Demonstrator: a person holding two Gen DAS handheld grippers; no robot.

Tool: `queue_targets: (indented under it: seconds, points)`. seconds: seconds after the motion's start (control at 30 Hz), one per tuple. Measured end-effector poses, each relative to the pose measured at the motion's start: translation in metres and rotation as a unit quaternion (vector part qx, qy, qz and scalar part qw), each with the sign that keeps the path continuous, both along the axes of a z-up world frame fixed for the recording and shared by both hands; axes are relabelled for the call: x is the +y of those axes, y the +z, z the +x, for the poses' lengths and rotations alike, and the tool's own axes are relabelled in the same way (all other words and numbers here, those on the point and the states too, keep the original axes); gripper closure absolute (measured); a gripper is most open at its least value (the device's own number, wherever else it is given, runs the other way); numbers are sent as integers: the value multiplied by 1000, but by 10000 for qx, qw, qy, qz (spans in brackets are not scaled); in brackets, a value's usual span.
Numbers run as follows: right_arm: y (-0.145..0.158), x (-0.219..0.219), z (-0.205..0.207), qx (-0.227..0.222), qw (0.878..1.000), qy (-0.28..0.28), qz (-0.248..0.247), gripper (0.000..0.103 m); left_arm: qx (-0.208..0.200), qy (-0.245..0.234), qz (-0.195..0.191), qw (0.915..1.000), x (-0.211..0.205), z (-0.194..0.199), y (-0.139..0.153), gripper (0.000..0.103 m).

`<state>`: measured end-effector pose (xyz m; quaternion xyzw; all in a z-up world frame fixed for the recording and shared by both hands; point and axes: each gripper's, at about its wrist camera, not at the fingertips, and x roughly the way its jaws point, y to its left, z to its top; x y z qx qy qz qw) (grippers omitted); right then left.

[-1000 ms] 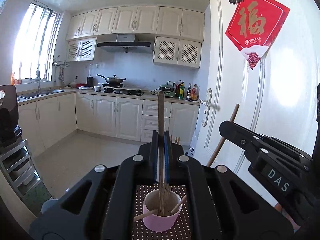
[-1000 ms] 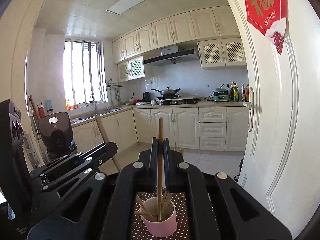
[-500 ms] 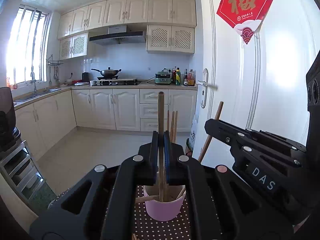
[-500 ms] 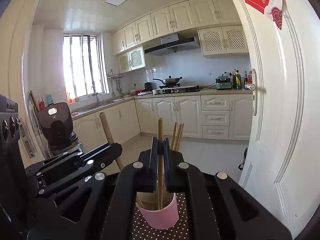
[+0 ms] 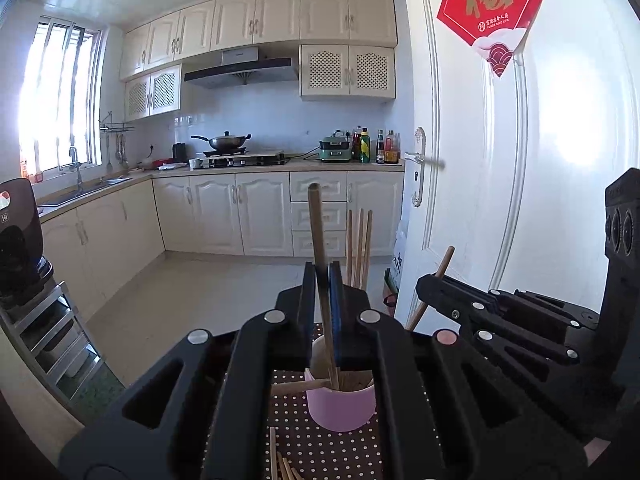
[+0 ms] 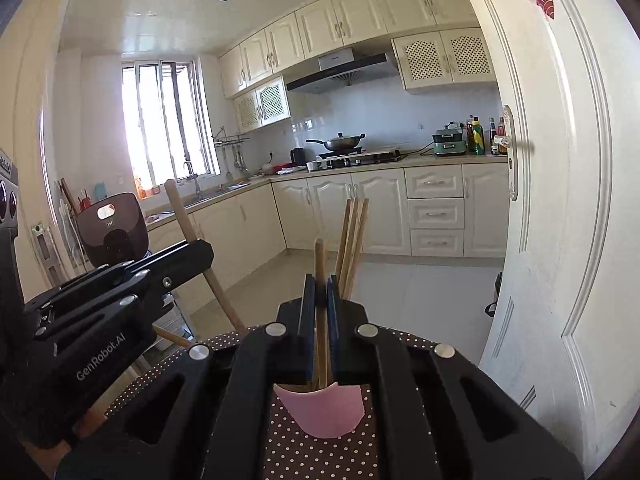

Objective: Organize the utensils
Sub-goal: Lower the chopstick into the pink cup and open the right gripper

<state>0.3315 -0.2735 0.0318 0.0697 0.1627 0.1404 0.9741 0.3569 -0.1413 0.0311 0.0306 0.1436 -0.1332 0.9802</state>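
Note:
A pink cup stands on a brown polka-dot cloth and holds several wooden chopsticks. My left gripper is shut on one wooden chopstick, held upright with its lower end inside the cup. My right gripper is shut on another wooden chopstick, also upright over the pink cup. The right gripper appears at the right of the left wrist view, the left gripper at the left of the right wrist view.
More loose chopsticks lie on the cloth near the front edge. A white door stands close on the right. A black appliance sits on a rack at the left. Kitchen cabinets are far behind.
Both grippers have lowered toward the cup with their chopsticks. The cup has moved closer under the fingers and the standing chopsticks now rise above them.

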Motion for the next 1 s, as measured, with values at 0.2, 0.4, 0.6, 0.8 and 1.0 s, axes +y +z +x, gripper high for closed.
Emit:
queue_targets:
  seconds: [0.2, 0.4, 0.6, 0.8, 1.0]
  points:
    - [1, 2, -2, 22, 10000, 41, -15, 98, 40, 97, -46, 9999, 2, -3, 0, 93]
    - [1, 1, -4, 87, 9999, 69, 5, 97, -152, 336, 75, 9993, 2, -14, 2, 52]
    - [4, -1, -11, 112, 9999, 58, 99, 96, -175, 372, 96, 9991, 5, -22, 8, 41]
    - [12, -1, -22, 63, 9999, 76, 90, 96, -240, 427, 127, 9987, 11, -36, 14, 32]
    - [22, 5, -41, -16, 9999, 108, 56, 96, -298, 475, 141, 9983, 21, -55, 23, 28]
